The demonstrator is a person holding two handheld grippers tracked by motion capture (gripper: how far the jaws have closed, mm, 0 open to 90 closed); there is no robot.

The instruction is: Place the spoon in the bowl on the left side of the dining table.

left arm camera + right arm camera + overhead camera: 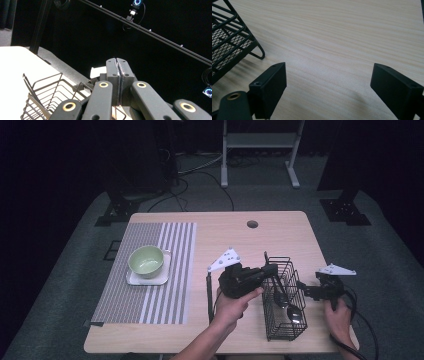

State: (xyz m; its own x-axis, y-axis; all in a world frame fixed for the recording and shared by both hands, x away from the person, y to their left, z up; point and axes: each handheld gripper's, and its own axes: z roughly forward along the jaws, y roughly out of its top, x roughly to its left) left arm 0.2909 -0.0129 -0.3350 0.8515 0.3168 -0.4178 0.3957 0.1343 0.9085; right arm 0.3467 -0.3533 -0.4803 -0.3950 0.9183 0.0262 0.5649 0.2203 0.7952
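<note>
Now we see our left gripper [270,268] at the black wire basket's [287,320] near-left rim, jaws pressed tight together, with nothing visibly between them. Our right gripper [301,287] sits just right of the basket, jaws spread wide over bare table [342,37]. Spoons [289,307] lie inside the basket. Well left of it, a green bowl [146,260] rests on a striped placemat [165,295].

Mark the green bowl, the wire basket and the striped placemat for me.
green bowl [146,260], high view, on its inner hollow.
wire basket [290,268], high view, on its right rim.
striped placemat [150,307], high view, on a bare near part.
</note>
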